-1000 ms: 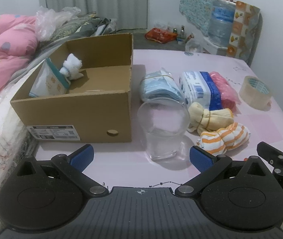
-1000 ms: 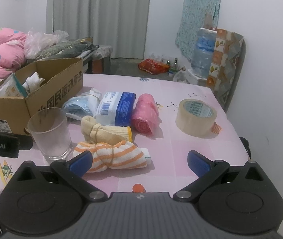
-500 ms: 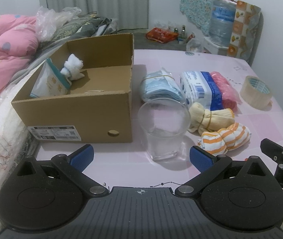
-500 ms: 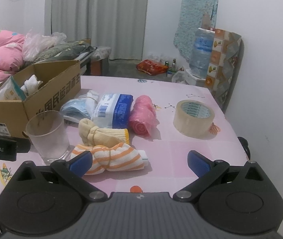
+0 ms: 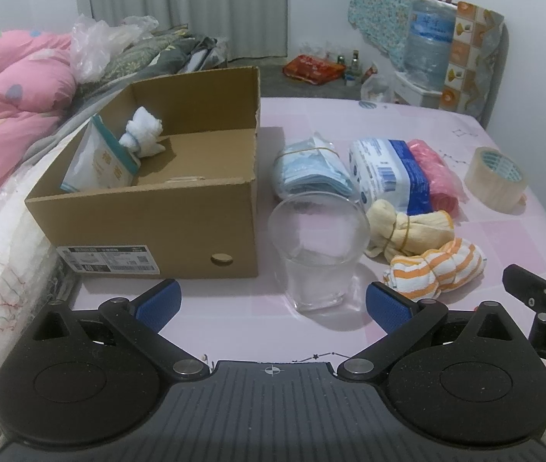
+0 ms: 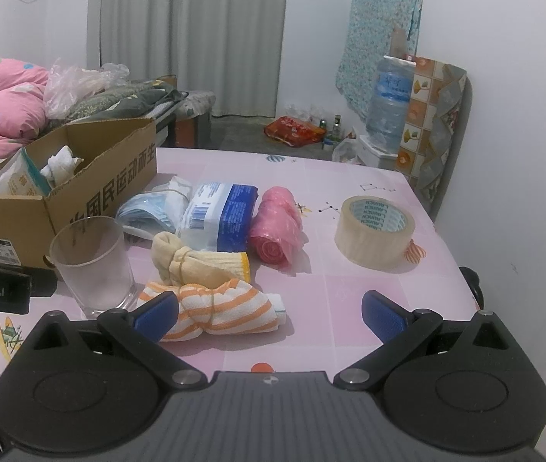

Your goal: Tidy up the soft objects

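Observation:
A cardboard box (image 5: 180, 211) (image 6: 92, 188) stands on the pink table's left side, holding a white rolled cloth (image 5: 144, 133) and a tissue packet (image 5: 99, 161). Right of it lie a bundle of blue face masks (image 5: 311, 169), a blue-and-white soft pack (image 5: 388, 173) (image 6: 222, 215), a pink roll (image 6: 278, 223), a yellow tied cloth (image 6: 196, 261) and an orange-striped tied cloth (image 5: 438, 269) (image 6: 219, 308). My left gripper (image 5: 273, 304) is open, low in front of the box and a clear cup (image 5: 319, 254). My right gripper (image 6: 269, 315) is open, its left finger (image 6: 157, 313) over the striped cloth's near end.
A roll of clear tape (image 6: 374, 231) sits at the table's right. A bed with a pink quilt (image 5: 15, 88) borders the left edge. A water bottle (image 6: 388, 100) stands by the far wall. The right gripper's black body (image 5: 542, 308) shows at the left view's right edge.
The right gripper has drawn back and risen slightly, so the objects sit a little farther off. The left gripper has barely shifted. Both stay open.

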A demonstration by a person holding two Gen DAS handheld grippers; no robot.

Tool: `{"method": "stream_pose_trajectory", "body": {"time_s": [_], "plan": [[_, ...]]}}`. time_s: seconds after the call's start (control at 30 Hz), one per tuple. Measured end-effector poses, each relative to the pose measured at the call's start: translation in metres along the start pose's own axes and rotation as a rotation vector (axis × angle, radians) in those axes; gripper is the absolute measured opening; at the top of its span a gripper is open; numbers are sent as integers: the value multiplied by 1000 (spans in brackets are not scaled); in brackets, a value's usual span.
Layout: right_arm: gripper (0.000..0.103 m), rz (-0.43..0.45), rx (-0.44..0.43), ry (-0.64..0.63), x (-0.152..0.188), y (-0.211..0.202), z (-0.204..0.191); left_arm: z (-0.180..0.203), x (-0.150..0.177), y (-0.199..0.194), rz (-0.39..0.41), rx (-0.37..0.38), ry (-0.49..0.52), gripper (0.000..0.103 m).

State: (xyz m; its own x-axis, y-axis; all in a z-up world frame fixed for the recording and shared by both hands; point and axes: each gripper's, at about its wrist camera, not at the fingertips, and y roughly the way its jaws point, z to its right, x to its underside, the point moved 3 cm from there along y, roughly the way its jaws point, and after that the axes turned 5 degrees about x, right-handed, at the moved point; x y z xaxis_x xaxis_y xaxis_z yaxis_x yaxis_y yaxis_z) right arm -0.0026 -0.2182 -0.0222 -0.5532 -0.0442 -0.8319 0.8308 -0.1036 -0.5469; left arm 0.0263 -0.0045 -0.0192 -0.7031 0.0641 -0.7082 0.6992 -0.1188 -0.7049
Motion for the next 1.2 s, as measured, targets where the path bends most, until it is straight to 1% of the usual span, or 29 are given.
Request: {"method": "stream_pose_trajectory", "body": {"time_s": [0.67,0.8,0.93,1.03,1.1,1.2], "plan": [[73,9,-15,-16,1,2,-2,1,0,1,-8,-6,12,103],[73,18,-34,-19,4,2,0,3,2,2,-4,3,25,103],[73,41,-74,-58,8,4,7,9,7,1,16,38,52,103],[73,74,-98,-97,11,9,16,15,14,1,32,90,81,103],[73,79,-114,-119,9,16,21,19,19,1,39,122,94,103],[73,94,-180,-142,3,27,26,25,24,5,42,177,99,102]]}}
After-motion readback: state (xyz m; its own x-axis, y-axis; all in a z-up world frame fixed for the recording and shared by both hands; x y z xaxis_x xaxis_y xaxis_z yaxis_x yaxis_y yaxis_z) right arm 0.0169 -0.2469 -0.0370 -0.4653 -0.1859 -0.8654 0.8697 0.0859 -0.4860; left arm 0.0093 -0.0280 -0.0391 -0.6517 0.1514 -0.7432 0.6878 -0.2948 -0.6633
